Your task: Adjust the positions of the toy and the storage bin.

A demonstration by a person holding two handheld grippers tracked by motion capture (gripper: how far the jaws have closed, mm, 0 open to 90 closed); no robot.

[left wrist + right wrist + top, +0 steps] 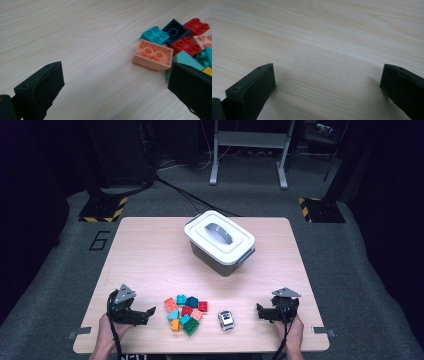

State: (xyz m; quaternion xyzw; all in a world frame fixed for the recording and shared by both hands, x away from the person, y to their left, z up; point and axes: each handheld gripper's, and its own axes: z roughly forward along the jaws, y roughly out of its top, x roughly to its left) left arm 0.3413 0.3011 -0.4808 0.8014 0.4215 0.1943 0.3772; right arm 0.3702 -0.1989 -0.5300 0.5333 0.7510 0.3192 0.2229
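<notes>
Left hand-held gripper (pixel 148 313): jaws wide apart, holding nothing, low over pale wood-grain table (pixel 150 255). Studded plastic bricks (pixel 184 314) in a loose pile just at its 3 o'clock. Small toy car (pixel 226 320) right of the pile. Right hand-held gripper (pixel 260 310): wide apart, nothing held, car at its 9 o'clock

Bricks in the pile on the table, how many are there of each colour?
Teal plastic bricks: 3
Red plastic bricks: 2
Dark blue plastic brick: 1
Salmon plastic brick: 1
Pale pink plastic brick: 1
Orange plastic brick: 1
Green plastic brick: 1
Total: 10 bricks
</notes>
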